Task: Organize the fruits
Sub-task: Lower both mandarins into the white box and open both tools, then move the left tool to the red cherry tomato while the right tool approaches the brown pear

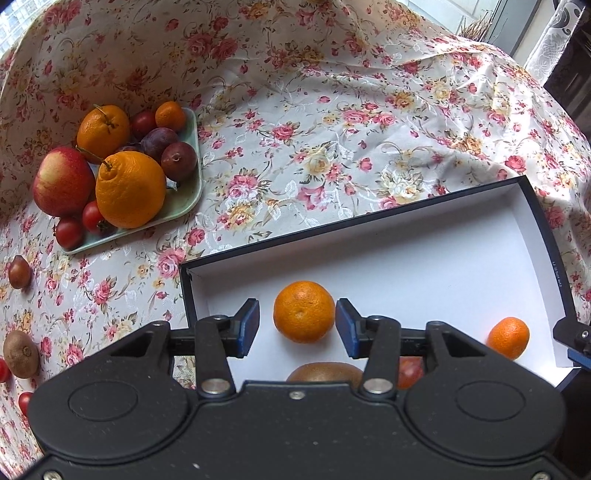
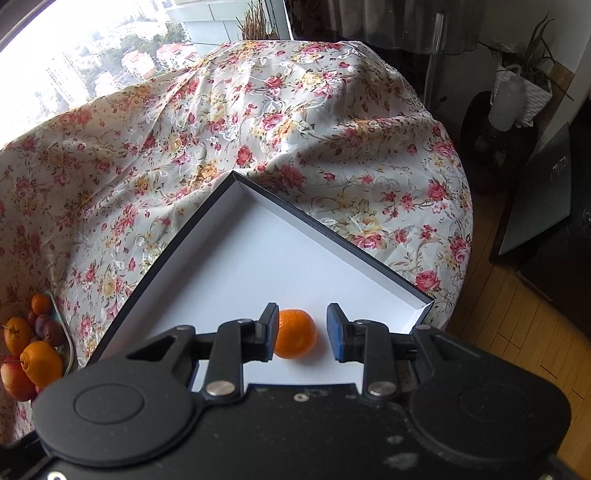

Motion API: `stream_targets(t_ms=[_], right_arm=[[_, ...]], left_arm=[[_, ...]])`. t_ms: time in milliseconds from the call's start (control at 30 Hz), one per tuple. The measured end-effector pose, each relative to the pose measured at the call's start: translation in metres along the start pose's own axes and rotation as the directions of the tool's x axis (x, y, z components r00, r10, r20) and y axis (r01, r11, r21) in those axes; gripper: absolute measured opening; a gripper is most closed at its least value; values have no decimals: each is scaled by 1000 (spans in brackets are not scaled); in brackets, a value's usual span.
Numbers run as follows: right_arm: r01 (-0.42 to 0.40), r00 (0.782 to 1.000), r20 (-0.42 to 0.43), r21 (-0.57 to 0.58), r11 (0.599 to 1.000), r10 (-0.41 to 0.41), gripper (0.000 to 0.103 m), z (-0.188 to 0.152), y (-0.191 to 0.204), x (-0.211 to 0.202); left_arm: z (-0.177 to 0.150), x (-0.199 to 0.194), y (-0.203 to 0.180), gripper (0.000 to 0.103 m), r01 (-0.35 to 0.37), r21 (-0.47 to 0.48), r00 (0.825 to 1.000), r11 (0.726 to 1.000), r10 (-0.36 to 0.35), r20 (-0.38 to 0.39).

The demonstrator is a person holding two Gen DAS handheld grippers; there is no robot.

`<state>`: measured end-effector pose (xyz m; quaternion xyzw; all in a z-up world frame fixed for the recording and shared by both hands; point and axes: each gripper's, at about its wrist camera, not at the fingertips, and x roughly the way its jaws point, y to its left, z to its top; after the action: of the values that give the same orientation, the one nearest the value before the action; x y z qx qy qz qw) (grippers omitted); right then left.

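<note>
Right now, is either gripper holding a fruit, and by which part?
Nothing is held. The left gripper and right gripper are open, each straddling a mandarin resting in the box.

A: Covering?
B: Floral tablecloth (image 2: pixel 258 122), cream with red and yellow roses, wrinkled, draped over the worktop's far and right edges.

A: Far side?
B: Window (image 2: pixel 74 55) at far left, city buildings outside; dried grass stalks (image 2: pixel 255 22) beside it.

A: Right side?
B: Potted plant (image 2: pixel 532 74) on a dark stand, wooden floor (image 2: pixel 517 350), dark flat board (image 2: pixel 535 199) leaning upright.
</note>
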<state>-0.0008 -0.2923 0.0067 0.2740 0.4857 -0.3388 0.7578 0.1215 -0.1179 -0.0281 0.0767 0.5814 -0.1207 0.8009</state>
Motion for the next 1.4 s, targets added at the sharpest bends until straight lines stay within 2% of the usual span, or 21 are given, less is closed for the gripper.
stream_targets(t_ms=[300, 667, 1100, 1400], right_arm=[[31, 994, -103, 70, 997, -24, 32, -2, -2, 12], [56, 988, -150, 67, 996, -45, 32, -11, 23, 11], [63, 978, -202, 50, 997, -51, 32, -31, 63, 10], [22, 977, -212, -13, 1000, -24, 32, -57, 112, 3]], left_arm=[[-1, -2, 14, 54, -14, -18, 1000, 1000, 13, -26], [-3, -17, 37, 54, -22, -29, 1000, 999, 21, -18], [-4, -32, 93, 54, -10, -121, 1000, 993, 8, -24], [-7, -45, 145, 54, -55, -197, 998, 979, 56, -4]])
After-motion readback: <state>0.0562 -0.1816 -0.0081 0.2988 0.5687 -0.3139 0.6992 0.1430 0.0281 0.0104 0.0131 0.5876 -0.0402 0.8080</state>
